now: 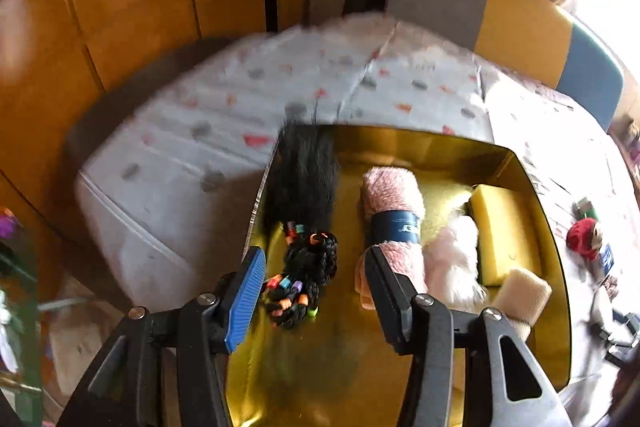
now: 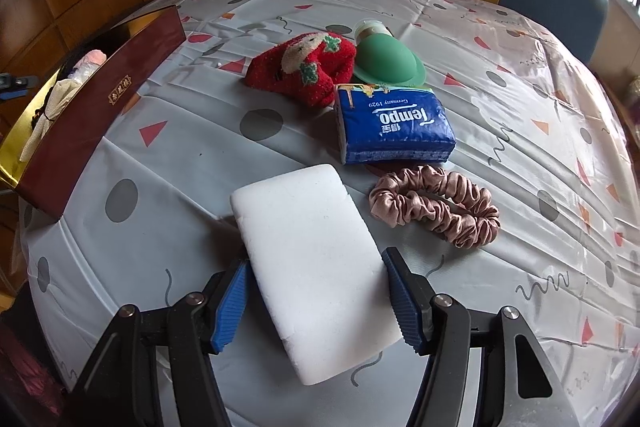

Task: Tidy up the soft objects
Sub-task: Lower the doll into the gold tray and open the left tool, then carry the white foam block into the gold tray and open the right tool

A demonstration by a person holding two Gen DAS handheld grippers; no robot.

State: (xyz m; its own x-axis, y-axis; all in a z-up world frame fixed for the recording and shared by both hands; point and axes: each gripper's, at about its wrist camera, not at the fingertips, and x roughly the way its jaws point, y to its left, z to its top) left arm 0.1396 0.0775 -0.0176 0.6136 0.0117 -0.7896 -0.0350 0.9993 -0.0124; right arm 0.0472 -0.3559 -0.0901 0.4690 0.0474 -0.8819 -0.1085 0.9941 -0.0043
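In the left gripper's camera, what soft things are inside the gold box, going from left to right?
Black hair bundle with coloured bands → pink rolled towel → white fluffy thing → yellow sponge.

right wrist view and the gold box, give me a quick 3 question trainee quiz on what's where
1. True or false: the white foam block lies between the right gripper's fingers.
2. Which lies nearest the pink scrunchie? A) red sock B) blue tissue pack C) green silicone piece
3. Fill in: in the gold box, the black hairpiece with coloured beads lies in front of the open ____ gripper.

Key: 1 true; 2 B; 3 left
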